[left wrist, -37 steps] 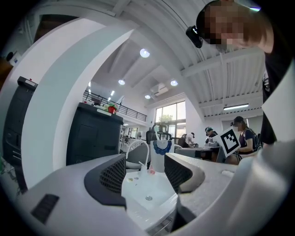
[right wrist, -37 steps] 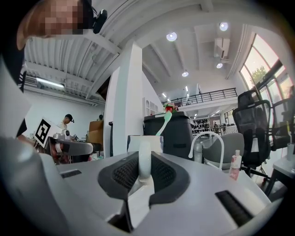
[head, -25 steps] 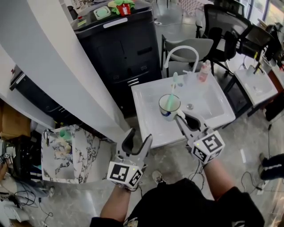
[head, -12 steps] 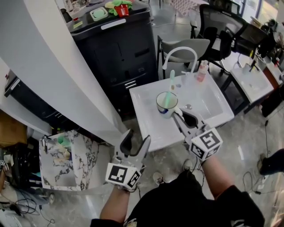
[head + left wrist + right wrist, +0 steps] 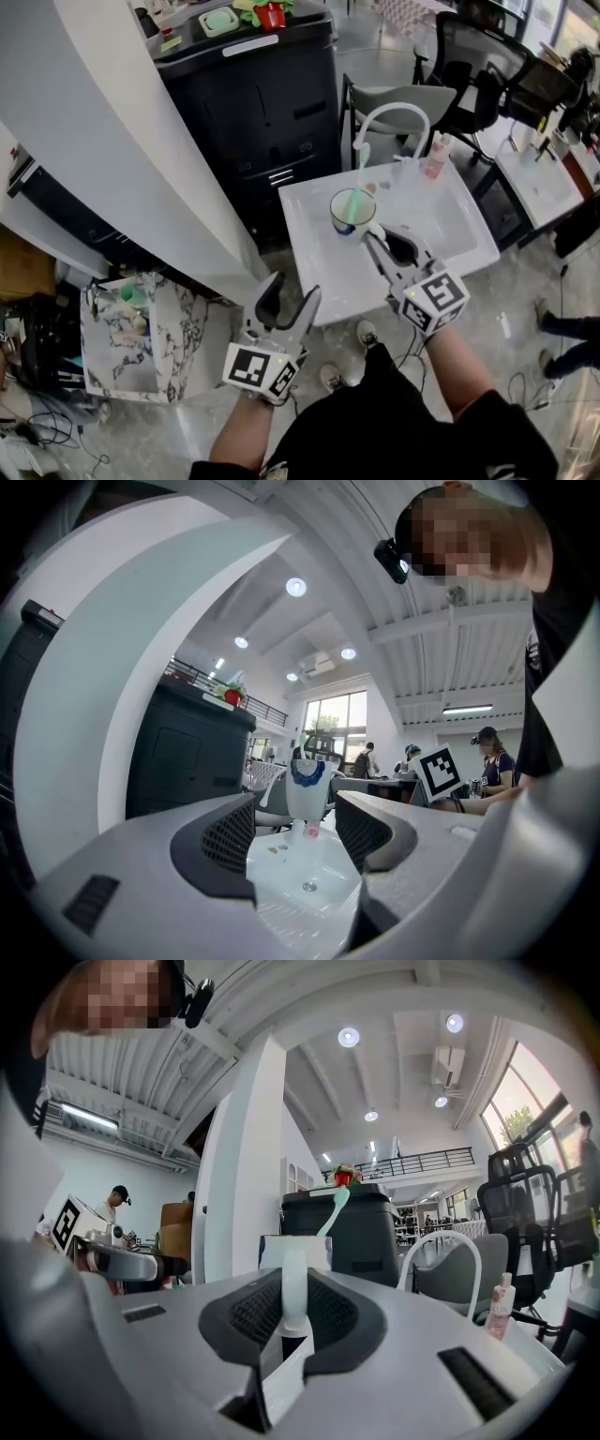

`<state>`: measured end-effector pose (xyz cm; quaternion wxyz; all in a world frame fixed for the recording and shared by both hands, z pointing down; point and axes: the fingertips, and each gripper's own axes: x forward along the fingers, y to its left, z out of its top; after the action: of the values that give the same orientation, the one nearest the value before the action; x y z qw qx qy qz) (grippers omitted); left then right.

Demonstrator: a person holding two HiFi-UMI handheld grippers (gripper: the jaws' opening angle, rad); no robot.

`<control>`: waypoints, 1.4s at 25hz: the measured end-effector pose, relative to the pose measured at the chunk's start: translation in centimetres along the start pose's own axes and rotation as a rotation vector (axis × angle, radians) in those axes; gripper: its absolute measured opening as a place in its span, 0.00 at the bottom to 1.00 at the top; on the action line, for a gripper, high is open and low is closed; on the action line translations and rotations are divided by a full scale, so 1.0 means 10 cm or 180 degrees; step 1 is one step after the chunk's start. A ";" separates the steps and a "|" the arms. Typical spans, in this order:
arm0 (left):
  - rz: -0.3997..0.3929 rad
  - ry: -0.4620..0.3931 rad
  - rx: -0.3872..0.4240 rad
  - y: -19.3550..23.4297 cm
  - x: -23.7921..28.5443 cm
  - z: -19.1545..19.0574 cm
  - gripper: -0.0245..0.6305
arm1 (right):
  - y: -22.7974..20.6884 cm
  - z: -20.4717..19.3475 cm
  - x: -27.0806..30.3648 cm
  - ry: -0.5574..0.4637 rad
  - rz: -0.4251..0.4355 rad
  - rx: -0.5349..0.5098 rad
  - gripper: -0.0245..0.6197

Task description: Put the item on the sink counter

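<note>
A white cup (image 5: 353, 210) with a green toothbrush (image 5: 361, 178) standing in it hangs over the white sink counter (image 5: 319, 277). My right gripper (image 5: 373, 234) is shut on the cup's handle (image 5: 293, 1293), which sits pinched between the dark pads. The cup (image 5: 295, 1252) and toothbrush (image 5: 333, 1208) rise just past the jaws in the right gripper view. My left gripper (image 5: 292, 291) is open and empty, off the counter's front left corner. In the left gripper view the cup (image 5: 305, 794) shows far beyond the left gripper (image 5: 295, 832), above the basin (image 5: 300, 878).
A curved white faucet (image 5: 394, 112) and a pink bottle (image 5: 434, 155) stand at the sink's back. Behind it are a black cabinet (image 5: 253, 94) and office chairs (image 5: 478, 56). A white wall panel (image 5: 112, 141) runs along the left, with a marble-patterned box (image 5: 141, 328) below it.
Both grippers have edged a little toward the sink; the cup, still held by its handle, now sits slightly further over the basin. The jaws keep the same stance.
</note>
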<state>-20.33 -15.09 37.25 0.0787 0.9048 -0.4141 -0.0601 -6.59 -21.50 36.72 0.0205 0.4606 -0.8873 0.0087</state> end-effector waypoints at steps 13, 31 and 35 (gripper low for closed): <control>0.0187 0.0042 0.0022 0.23 0.50 -0.07 0.42 | -0.47 -0.29 0.54 0.0042 0.0235 0.0003 0.12; 0.0382 0.0084 -0.0055 0.47 1.21 -0.25 0.42 | -1.11 -0.78 1.37 0.0195 0.0578 0.0008 0.12; 0.0421 0.0120 -0.0081 0.51 1.34 -0.32 0.42 | -1.22 -0.93 1.54 0.0221 0.0587 -0.0027 0.12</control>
<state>-14.86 -28.22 40.81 0.1018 0.8754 -0.4707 -0.0430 -5.17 -40.75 46.67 0.0523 0.3763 -0.9247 0.0227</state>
